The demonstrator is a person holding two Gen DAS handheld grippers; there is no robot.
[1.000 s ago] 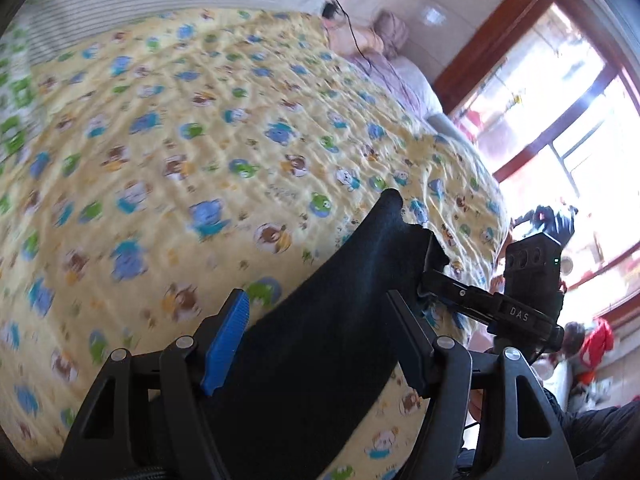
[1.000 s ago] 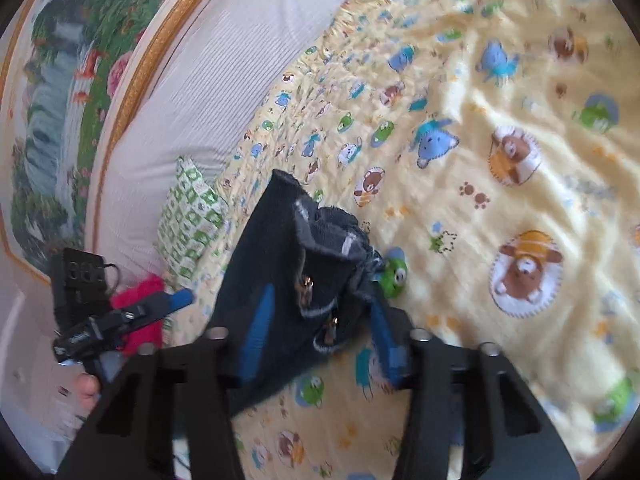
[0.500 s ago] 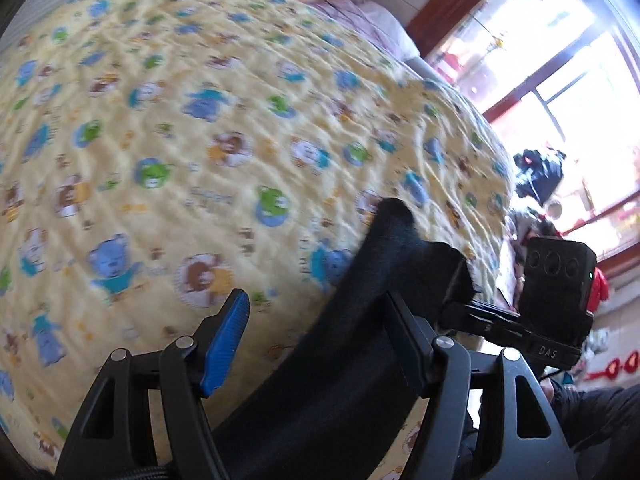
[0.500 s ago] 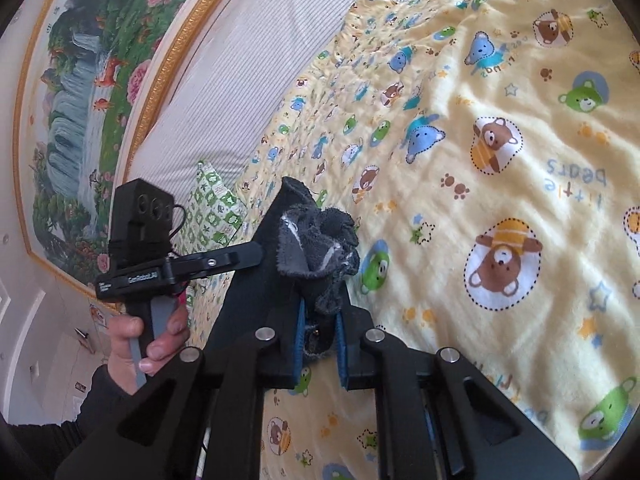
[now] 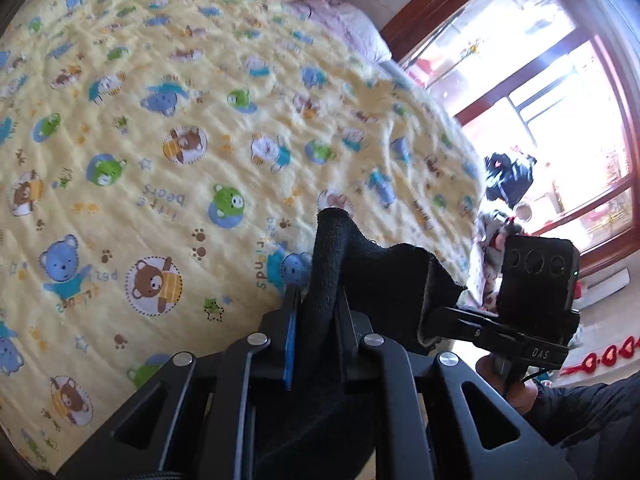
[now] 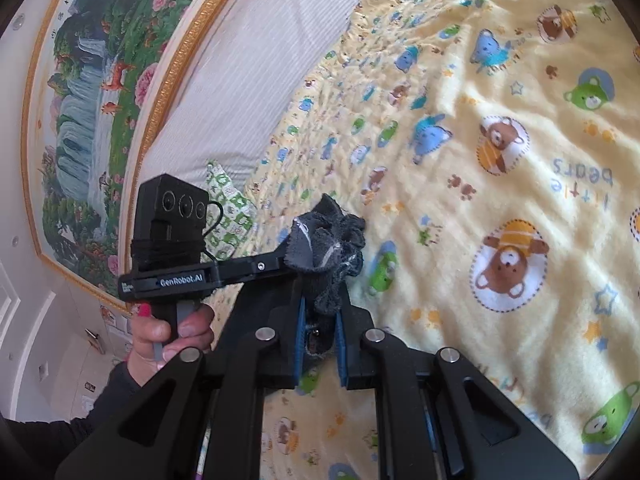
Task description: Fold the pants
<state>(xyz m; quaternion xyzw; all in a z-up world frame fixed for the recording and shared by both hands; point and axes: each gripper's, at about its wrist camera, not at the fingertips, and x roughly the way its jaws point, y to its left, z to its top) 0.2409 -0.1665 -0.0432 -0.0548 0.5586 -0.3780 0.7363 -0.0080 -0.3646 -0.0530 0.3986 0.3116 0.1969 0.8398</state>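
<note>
The dark pants are held up over the bed by both grippers. My left gripper is shut on a black edge of the pants, which sticks up between the jaws and drapes to the right. My right gripper is shut on a bunched grey-black part of the pants. The right gripper's body shows in the left wrist view, close on the right. The left gripper's body shows in the right wrist view, close on the left. The rest of the pants hangs below, hidden.
A yellow bear-print quilt covers the bed under both grippers. A striped white headboard and a gold-framed painting stand at the left. A green-patterned pillow lies by the headboard. A bright window is on the right.
My left gripper has closed on the pants edge; it was open a second ago. My right gripper closed earlier and stays shut. Both grippers have drawn nearer each other and lifted.
</note>
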